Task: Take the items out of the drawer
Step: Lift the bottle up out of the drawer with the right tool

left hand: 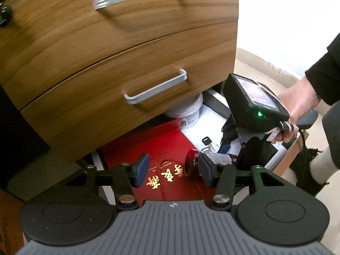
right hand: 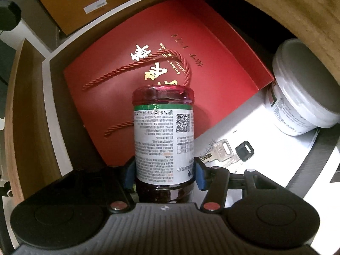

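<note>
A jar (right hand: pixel 163 136) with a dark red cap and a white printed label sits between the blue pads of my right gripper (right hand: pixel 164 175), which is shut on its body. The cap points away from the camera, over a red paper gift bag (right hand: pixel 102 106) lying flat in the open bottom drawer (right hand: pixel 46 106). In the left wrist view the jar's cap (left hand: pixel 190 163) shows beside my left gripper (left hand: pixel 173 171). That gripper is open above the red bag (left hand: pixel 161 146) and holds nothing. Whether the jar rests on the bag or hangs above it cannot be told.
A white plastic tub (right hand: pixel 301 97) stands at the drawer's back and two keys (right hand: pixel 231 150) lie on white paper. Two closed wooden drawer fronts (left hand: pixel 106 42) with metal handles overhang the open drawer. A hand (left hand: pixel 297 106) holds the right device. A cardboard box (right hand: pixel 85 2) stands beyond the drawer.
</note>
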Action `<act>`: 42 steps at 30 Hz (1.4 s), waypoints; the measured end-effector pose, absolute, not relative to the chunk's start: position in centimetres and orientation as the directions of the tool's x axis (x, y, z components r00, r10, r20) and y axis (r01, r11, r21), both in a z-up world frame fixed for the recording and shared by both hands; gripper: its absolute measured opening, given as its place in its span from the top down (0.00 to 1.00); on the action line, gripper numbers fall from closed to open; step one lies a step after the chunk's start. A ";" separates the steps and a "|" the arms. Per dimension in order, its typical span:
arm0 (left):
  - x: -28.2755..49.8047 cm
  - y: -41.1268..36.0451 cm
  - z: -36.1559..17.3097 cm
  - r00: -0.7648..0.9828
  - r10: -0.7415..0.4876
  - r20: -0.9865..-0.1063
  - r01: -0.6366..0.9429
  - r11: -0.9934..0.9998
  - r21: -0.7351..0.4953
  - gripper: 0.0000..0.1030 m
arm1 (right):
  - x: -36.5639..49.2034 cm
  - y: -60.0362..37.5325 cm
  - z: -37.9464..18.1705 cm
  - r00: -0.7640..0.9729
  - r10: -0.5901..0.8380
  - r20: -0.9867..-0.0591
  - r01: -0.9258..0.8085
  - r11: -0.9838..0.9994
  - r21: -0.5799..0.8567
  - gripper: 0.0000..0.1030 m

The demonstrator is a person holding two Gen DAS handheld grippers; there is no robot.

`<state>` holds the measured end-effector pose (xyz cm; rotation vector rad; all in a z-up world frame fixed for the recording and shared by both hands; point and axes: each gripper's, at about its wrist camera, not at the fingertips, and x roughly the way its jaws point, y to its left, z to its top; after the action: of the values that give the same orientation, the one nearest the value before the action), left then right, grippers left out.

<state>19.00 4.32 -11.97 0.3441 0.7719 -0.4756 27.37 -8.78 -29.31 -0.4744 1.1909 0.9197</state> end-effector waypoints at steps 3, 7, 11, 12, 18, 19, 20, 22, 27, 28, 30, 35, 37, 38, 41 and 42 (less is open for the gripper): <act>18.2 4.2 -11.8 0.623 -0.283 -0.729 0.534 0.835 0.133 0.47 | 26.9 -9.4 -28.5 0.117 0.379 -0.918 -0.798 0.586 0.140 0.42; 17.3 4.0 -11.6 0.621 -0.276 -0.734 0.531 0.837 0.135 0.47 | 26.2 -10.2 -27.1 0.170 0.393 -0.904 -0.788 0.604 0.115 0.42; 16.7 3.8 -10.7 0.637 -0.262 -0.725 0.508 0.850 0.140 0.47 | 25.5 -10.8 -24.2 0.236 0.420 -0.876 -0.782 0.618 0.085 0.42; 16.6 3.7 -10.4 0.640 -0.257 -0.724 0.499 0.855 0.138 0.47 | 25.4 -10.9 -23.3 0.254 0.427 -0.868 -0.778 0.624 0.079 0.42; 15.7 3.5 -8.0 0.661 -0.243 -0.710 0.455 0.882 0.122 0.47 | 25.7 -11.4 -17.0 0.334 0.481 -0.810 -0.750 0.656 0.081 0.42; 15.4 3.5 -7.5 0.667 -0.243 -0.705 0.451 0.884 0.123 0.47 | 25.5 -11.3 -16.1 0.342 0.488 -0.803 -0.747 0.660 0.083 0.42; 15.1 3.4 -7.0 0.672 -0.243 -0.700 0.448 0.885 0.123 0.47 | 25.3 -11.2 -15.2 0.350 0.494 -0.795 -0.744 0.663 0.084 0.42; 14.5 3.4 -6.0 0.680 -0.245 -0.692 0.446 0.886 0.125 0.47 | 24.6 -11.3 -13.4 0.369 0.506 -0.780 -0.739 0.669 0.085 0.42; 12.7 3.3 -3.4 0.685 -0.267 -0.678 0.459 0.881 0.117 0.47 | 23.0 -12.1 -9.1 0.403 0.531 -0.745 -0.716 0.691 0.105 0.42; 12.3 3.2 -2.9 0.687 -0.270 -0.674 0.460 0.880 0.117 0.47 | 22.6 -12.0 -8.3 0.412 0.535 -0.738 -0.712 0.694 0.105 0.42; 11.3 3.1 -1.7 0.694 -0.276 -0.665 0.461 0.880 0.116 0.47 | 21.6 -12.1 -6.4 0.431 0.546 -0.718 -0.706 0.700 0.108 0.42; 8.6 2.8 1.2 0.716 -0.270 -0.644 0.439 0.891 0.113 0.47 | 19.2 -12.4 -1.0 0.458 0.576 -0.677 -0.699 0.704 0.126 0.42; 7.6 2.8 2.4 0.722 -0.265 -0.639 0.420 0.902 0.100 0.47 | 18.3 -12.3 0.9 0.464 0.588 -0.663 -0.699 0.702 0.134 0.42; 7.1 2.9 3.1 0.720 -0.270 -0.639 0.414 0.907 0.084 0.47 | 17.8 -12.2 2.0 0.466 0.596 -0.654 -0.700 0.701 0.139 0.42; 5.8 3.2 5.4 0.719 -0.268 -0.641 0.386 0.921 0.049 0.47 | 16.3 -11.5 4.9 0.473 0.612 -0.634 -0.704 0.695 0.145 0.42; 5.3 3.2 6.2 0.719 -0.269 -0.641 0.378 0.925 0.037 0.47 | 15.8 -11.4 5.8 0.474 0.620 -0.626 -0.710 0.689 0.146 0.42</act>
<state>5.26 3.25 6.20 0.1702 0.6804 -0.3596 15.84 -11.36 5.80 -0.1408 0.7043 0.8165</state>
